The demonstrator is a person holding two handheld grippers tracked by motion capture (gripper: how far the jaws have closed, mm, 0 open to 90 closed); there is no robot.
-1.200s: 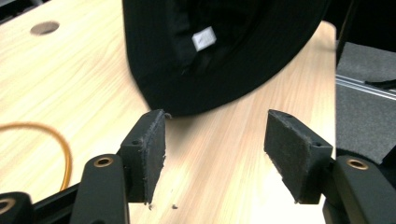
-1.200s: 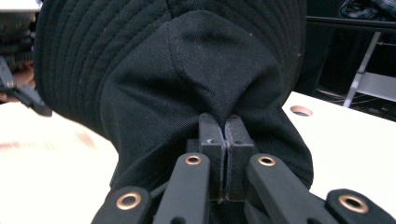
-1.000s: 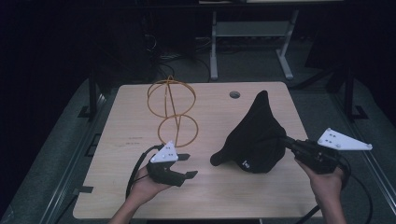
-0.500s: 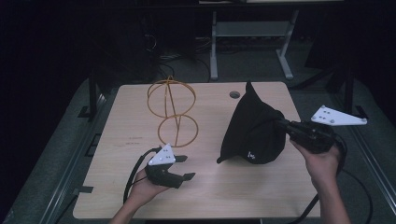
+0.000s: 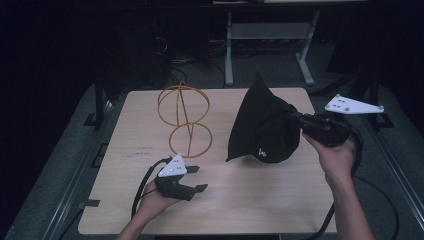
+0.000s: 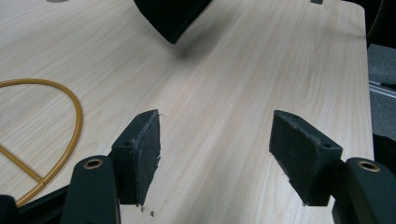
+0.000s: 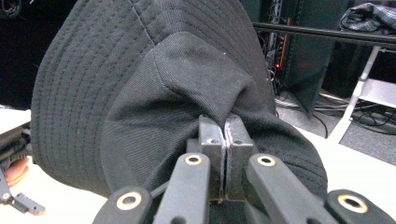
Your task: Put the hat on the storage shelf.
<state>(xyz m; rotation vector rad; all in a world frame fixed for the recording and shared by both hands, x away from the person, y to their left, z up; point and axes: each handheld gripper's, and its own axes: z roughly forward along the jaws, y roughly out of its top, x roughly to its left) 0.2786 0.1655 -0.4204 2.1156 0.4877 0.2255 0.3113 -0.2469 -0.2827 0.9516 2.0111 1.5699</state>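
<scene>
Two tongs work over the counter [image 5: 125,200]. Nearest, the left tongs [image 5: 197,179] rest low by the person's edge, jaws wide with nothing between them. Beyond, the right tongs [image 5: 291,118] pinch a black hat [image 5: 262,127] (fabric bunched between the pads), lifted above the counter. Farther left stands a wire frame [image 5: 182,117].

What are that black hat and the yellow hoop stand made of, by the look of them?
The black hat looks like soft woven cotton twill, matte: stitched rows on the brim, and it bunches where the right gripper pinches it. The yellow hoop stand looks like thin bent wire with a glossy coating, possibly plastic.
</scene>
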